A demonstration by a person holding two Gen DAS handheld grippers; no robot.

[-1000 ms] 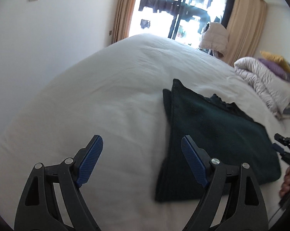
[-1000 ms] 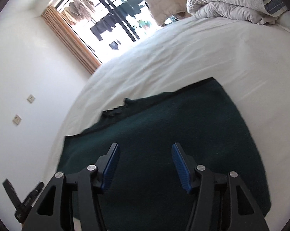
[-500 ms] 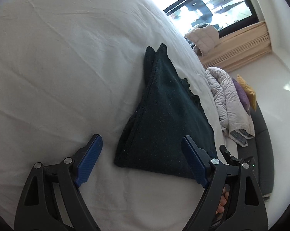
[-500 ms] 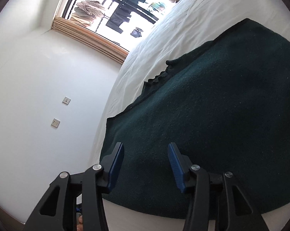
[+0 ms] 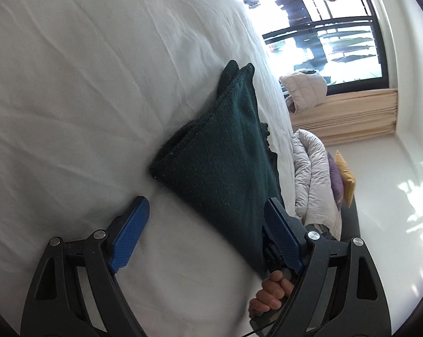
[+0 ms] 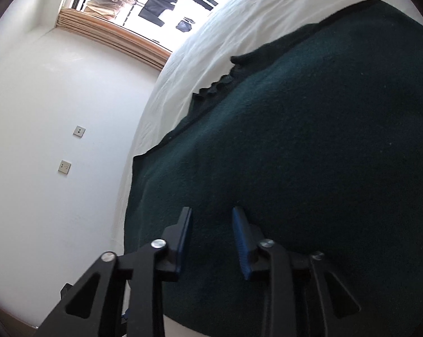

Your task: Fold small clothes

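A dark green knitted garment (image 5: 222,163) lies folded on the white bed (image 5: 85,84). My left gripper (image 5: 208,224) is open and empty, just short of the garment's near corner, its right finger close to the garment's near edge. In the right wrist view the garment (image 6: 309,140) fills most of the frame. My right gripper (image 6: 211,224) hovers over the garment near its near edge, jaws narrowed but still apart, with nothing between them. The hand holding the right gripper (image 5: 270,289) shows behind my left gripper's right finger.
A rumpled grey duvet (image 5: 312,179) with purple and yellow pillows (image 5: 343,174) lies at the bed's far end. A white padded jacket (image 5: 304,90) sits by the window. A white wall with two switch plates (image 6: 70,148) borders the bed's left side.
Both grippers have tilted and moved closer to the garment. My right gripper's jaws have narrowed. My left gripper has stayed wide open.
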